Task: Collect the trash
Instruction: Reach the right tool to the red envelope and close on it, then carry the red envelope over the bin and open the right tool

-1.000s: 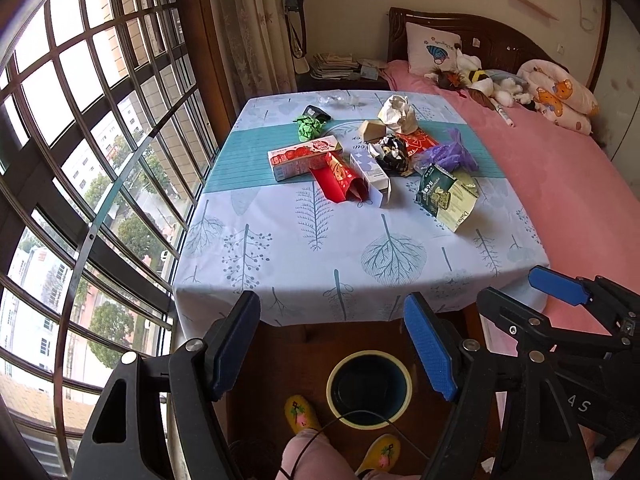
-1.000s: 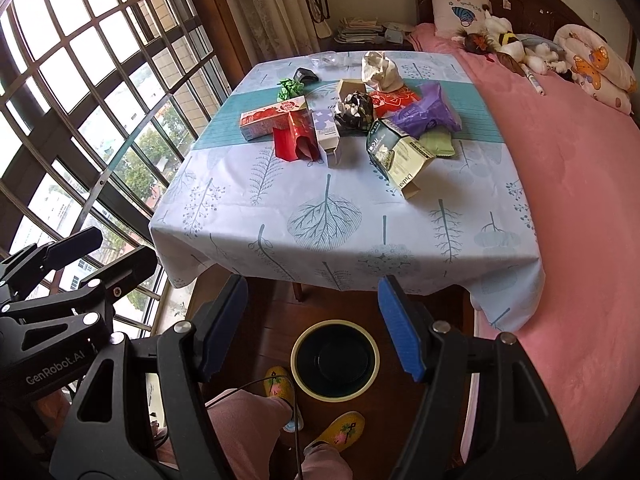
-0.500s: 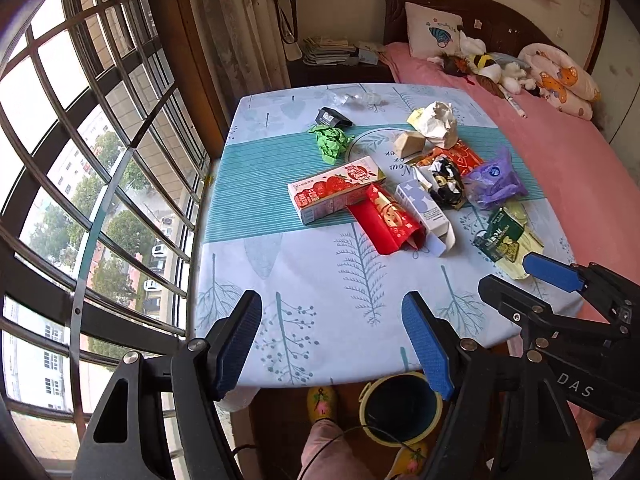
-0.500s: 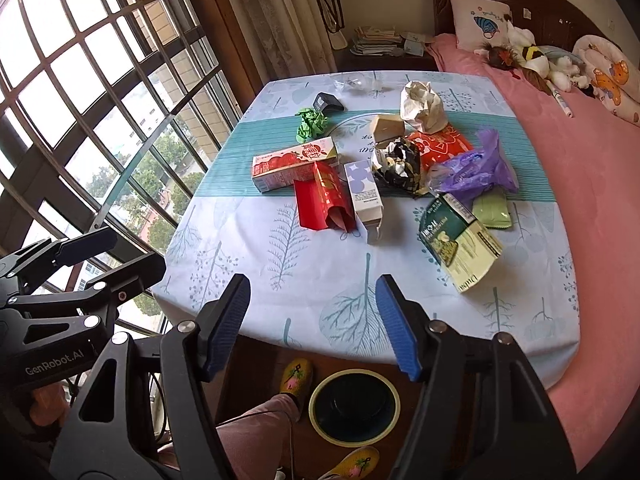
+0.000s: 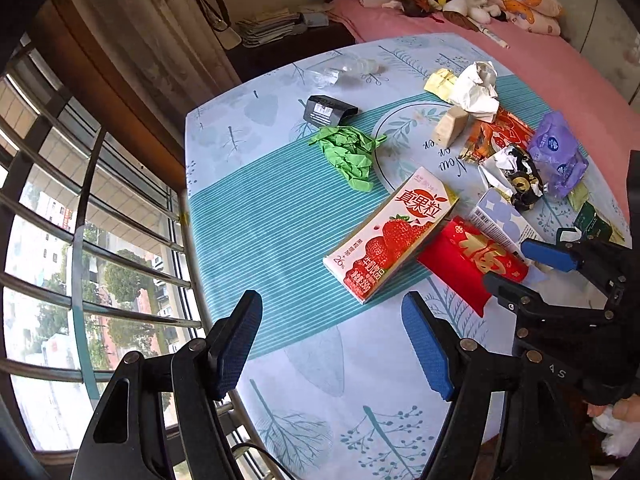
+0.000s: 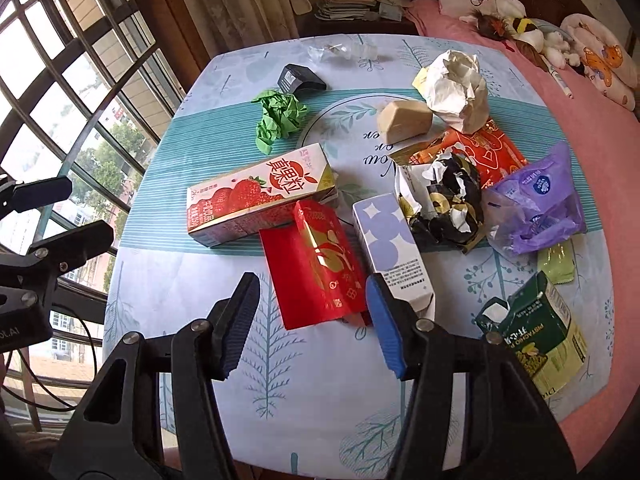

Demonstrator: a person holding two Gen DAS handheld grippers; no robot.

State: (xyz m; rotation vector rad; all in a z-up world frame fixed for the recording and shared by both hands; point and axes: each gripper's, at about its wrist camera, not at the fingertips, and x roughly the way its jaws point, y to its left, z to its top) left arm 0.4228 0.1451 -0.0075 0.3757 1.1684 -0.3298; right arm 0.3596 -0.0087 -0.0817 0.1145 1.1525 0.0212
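Trash lies scattered on the tablecloth (image 5: 276, 216). A strawberry milk carton (image 5: 390, 236) (image 6: 260, 196) lies beside a red envelope (image 5: 466, 260) (image 6: 316, 264). My left gripper (image 5: 332, 348) hangs open over bare cloth just short of the carton, nothing between its fingers. My right gripper (image 6: 312, 324) (image 5: 524, 272) hovers over the red envelope's near edge; its jaws are closing, the envelope's corner shows between the tips, and the pads are not pressing on it. A white-and-purple box (image 6: 390, 248) lies by the right finger.
Green crumpled paper (image 6: 280, 116), a small black box (image 6: 300, 78), a white paper bag (image 6: 456, 80), a black-gold wrapper (image 6: 448, 200), a purple bag (image 6: 536, 204) and a pistachio bag (image 6: 540, 340) lie further out. A barred window (image 5: 80, 240) flanks the left, a pink bed (image 6: 592, 128) the right.
Both grippers have moved from above the bin at the table's front edge forward and down over the table. The bin has left view. The right jaws have narrowed.
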